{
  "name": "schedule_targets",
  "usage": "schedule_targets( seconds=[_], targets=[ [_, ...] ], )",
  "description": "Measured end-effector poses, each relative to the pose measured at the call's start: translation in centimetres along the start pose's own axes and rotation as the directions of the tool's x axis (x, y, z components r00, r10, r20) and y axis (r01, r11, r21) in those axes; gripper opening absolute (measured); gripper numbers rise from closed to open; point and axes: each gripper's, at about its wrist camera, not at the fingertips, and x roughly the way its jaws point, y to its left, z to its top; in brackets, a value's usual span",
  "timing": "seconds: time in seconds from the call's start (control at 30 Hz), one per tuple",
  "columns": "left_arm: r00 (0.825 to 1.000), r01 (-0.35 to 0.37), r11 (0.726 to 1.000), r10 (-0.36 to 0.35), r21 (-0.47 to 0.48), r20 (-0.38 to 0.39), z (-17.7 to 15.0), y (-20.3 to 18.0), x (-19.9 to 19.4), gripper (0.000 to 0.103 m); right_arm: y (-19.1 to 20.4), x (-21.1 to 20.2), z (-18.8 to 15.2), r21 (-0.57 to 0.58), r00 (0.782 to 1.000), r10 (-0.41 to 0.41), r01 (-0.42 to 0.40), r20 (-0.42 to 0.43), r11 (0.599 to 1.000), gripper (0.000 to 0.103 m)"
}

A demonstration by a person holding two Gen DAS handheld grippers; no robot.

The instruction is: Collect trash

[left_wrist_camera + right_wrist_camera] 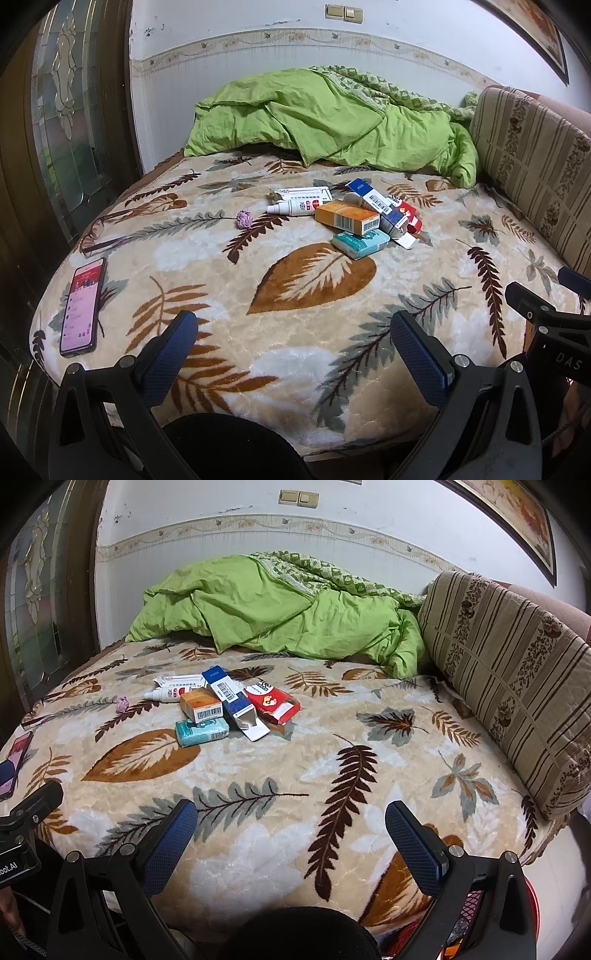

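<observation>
Hovering at the near edge of a leaf-patterned bed (pixel 295 387), the left gripper (pixel 293 349) and right gripper (pixel 291 829) both have their jaws wide apart and empty; a pile of boxes (pixel 365 218), a white bottle (pixel 293 208) and a pink paper wad (pixel 244 218) lie well ahead of the jaws; collecting seems not yet begun; next, one gripper likely must reach forward and close on a single box.

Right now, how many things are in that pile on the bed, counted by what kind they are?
Boxes: 4 (white, orange, blue-and-white, red)
Bottles: 1 (white)
Tissue packs: 1 (teal)
Crumpled wads: 1 (pink, a little apart)
Total: 7
</observation>
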Motion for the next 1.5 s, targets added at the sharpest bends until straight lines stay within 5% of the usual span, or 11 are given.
schedule_targets(
  seconds=[0.1, 0.6, 0.87, 1.17, 1.3, 1.5],
  targets=[
    [1.0, 0.001, 1.0, -0.001, 0.001, -0.007, 0.1, 0.1, 0.3, 0.103, 0.3, 0.3, -0.2, -0.054, 0.999, -0.046, 0.047, 0.013, 0.997, 0.102],
    [1.0, 0.01, 1.0, -0.01, 0.009, -0.02, 0.2, 0.0, 0.8, 0.103, 0.2, 0.9, -0.2, -0.029, 0.999, -0.021, 0.022, 0.026, 0.999, 0.102],
    [0.993, 0.103, 0.995, -0.104, -0.014, -0.054, 1.7, -0.1, 2.7, 0.103, -1.5, 2.2, 0.7, 0.07, 0.986, 0.168, -0.168, 0.01, 0.983, 0.101],
    [0.958, 0.213, 0.971, -0.229, -0.105, -0.174, 5.8, -0.7, 8.6, 0.071, -0.8, 3.6, 4.1, 0.002, 0.965, 0.261, -0.261, -0.026, 0.965, 0.076],
    [0.949, 0.212, 0.962, -0.246, -0.174, -0.198, 6.9, -0.1, 10.9, 0.057, 0.3, 5.7, 6.0, -0.068, 0.96, 0.27, -0.275, -0.072, 0.959, 0.075],
    [0.948, 0.178, 0.962, -0.224, -0.208, -0.226, 7.2, 1.3, 12.8, 0.056, 2.9, 11.4, 9.2, -0.132, 0.947, 0.293, -0.31, -0.13, 0.942, 0.075]
  ],
)
